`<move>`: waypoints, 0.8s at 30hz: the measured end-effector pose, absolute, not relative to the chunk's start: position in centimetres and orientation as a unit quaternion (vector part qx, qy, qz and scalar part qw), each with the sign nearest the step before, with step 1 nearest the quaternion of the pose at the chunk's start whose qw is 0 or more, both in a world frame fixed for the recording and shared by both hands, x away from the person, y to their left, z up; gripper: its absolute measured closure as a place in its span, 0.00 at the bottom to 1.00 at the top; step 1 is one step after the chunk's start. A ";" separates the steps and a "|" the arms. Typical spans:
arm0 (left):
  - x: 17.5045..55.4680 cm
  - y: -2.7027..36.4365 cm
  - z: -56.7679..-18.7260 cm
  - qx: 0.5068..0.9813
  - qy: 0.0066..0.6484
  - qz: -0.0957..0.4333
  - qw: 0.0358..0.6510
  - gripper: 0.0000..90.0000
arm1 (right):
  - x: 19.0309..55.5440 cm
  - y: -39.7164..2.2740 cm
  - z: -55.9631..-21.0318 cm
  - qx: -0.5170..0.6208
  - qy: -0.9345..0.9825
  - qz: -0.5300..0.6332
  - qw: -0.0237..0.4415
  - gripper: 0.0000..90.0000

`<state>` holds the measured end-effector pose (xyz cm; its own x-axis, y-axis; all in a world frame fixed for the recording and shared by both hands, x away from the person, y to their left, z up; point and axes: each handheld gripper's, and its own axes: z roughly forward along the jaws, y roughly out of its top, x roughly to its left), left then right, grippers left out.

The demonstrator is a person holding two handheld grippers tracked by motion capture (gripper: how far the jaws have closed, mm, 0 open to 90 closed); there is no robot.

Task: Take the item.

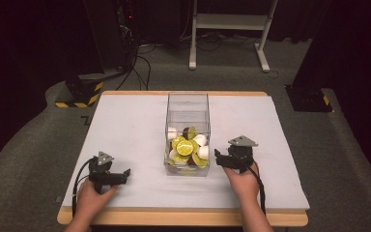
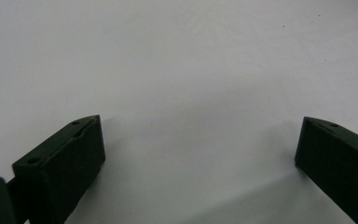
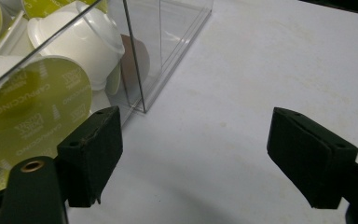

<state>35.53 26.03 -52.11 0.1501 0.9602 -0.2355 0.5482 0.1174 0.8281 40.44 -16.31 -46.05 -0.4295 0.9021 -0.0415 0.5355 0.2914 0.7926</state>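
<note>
High view: clear box (image 1: 187,135) of coffee capsules (image 1: 185,147) mid-bench toward near edge, right gripper (image 1: 221,160) just beside it | Left gripper view: left gripper (image 2: 198,140) jaws open, empty, over bench (image 2: 177,56) | Right gripper view: jaws open, empty, beside box corner.

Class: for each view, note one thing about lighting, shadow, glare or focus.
High view: bright white table mat, dark surroundings. Left gripper view: the fingers cast soft shadows; near parts blur. Right gripper view: pale reflections streak the clear box; the near capsule looks slightly soft.
</note>
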 end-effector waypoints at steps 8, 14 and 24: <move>35.5 26.0 -52.1 0.621 0.608 0.237 0.435 0.02 | 40.4 -16.5 -45.8 0.465 0.762 0.379 0.246 0.25; 35.5 26.0 -52.1 0.621 0.607 0.237 0.436 0.02 | 40.1 -16.9 -45.3 0.462 0.756 0.397 0.239 0.27; 35.5 26.0 -52.1 0.621 0.607 0.237 0.435 0.02 | 39.6 -16.9 -44.1 0.455 0.751 0.413 0.242 0.28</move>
